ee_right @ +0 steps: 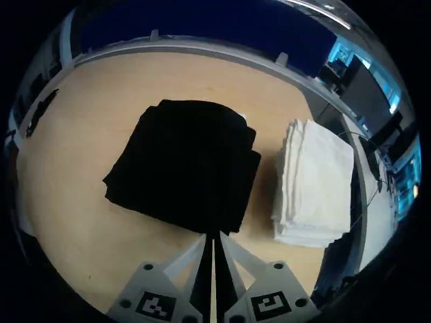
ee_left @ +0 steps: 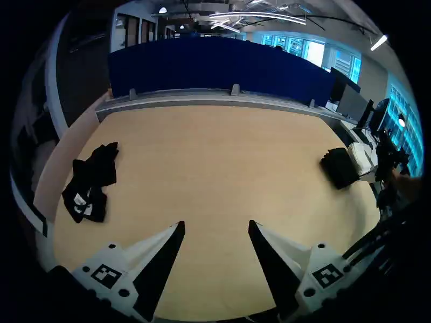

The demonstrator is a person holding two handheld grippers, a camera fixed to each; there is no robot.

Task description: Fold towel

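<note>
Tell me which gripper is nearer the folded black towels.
Right. The right gripper sits at the near edge of the folded black towels; the left gripper is far across the table from them.

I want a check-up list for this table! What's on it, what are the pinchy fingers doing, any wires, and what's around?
Surface: light wooden table, bare between the piles.
Job's things: crumpled black towel at the far left, unfolded; folded black stack; white folded stack beside it, apart.
Clutter: nothing seen.
Grippers: left gripper open, fingers spread over bare table; right gripper shut, tips at the black stack's near edge, cannot tell if they pinch cloth.
Cables: thin dark cable beyond the table's edge by the white stack.
Surroundings: blue partition behind the table, monitors, office ceiling lights.
</note>
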